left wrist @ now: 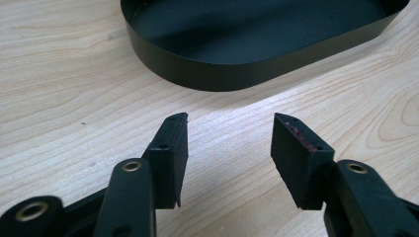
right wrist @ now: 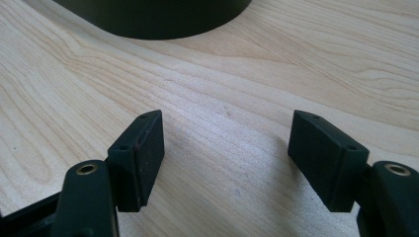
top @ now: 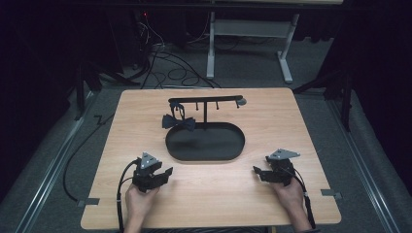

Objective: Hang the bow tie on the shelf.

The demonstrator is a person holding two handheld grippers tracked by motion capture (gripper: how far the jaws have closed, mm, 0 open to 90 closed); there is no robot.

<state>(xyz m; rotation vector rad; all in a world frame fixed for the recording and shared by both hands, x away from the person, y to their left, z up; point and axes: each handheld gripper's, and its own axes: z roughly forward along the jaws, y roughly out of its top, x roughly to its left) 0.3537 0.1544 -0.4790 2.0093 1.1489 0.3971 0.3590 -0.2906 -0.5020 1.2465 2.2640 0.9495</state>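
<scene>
Left hand (top: 138, 201): at the near edge of the light wooden table (top: 301, 121), wrapped around the back of its tool, forearm cut off by the bottom of the high view.
Left gripper (top: 164, 174): black two-jaw gripper with a grey three-cornered plate on top, low over the wood, tips aimed toward the tray; in the left gripper view (left wrist: 230, 143) the jaws stand well apart with bare wood grain between them, nothing held.
Left gripper's pads: the right-hand pad (left wrist: 291, 158) shows a faint reddish smear along its upper edge; what it is I can't tell.
Cable: a black lead (top: 119, 194) loops off the left gripper and runs out of the picture at the bottom.
Black oval metal tray (top: 206, 156): middle of the table, between the two grippers and farther out; its near wall (left wrist: 212, 74) curves just ahead of the left jaws, its top cut off by the frame.
Black T-shaped stand (top: 205, 100): rises at the tray's back edge, small hooks along the bar, too small to count surely.
Dark bow-shaped piece (top: 179, 122): hangs at the stand's left end, over the tray's rim; black on black, detail hard to read.
Right gripper (top: 258, 172): same build, low over the table, tips pointing left; in the right gripper view (right wrist: 227, 148) jaws spread wide, empty, just a slice of tray wall (right wrist: 163, 24) at the top.
Right hand (top: 290, 194): clasps the tool from behind, wrist cut off at the frame's bottom.
</scene>
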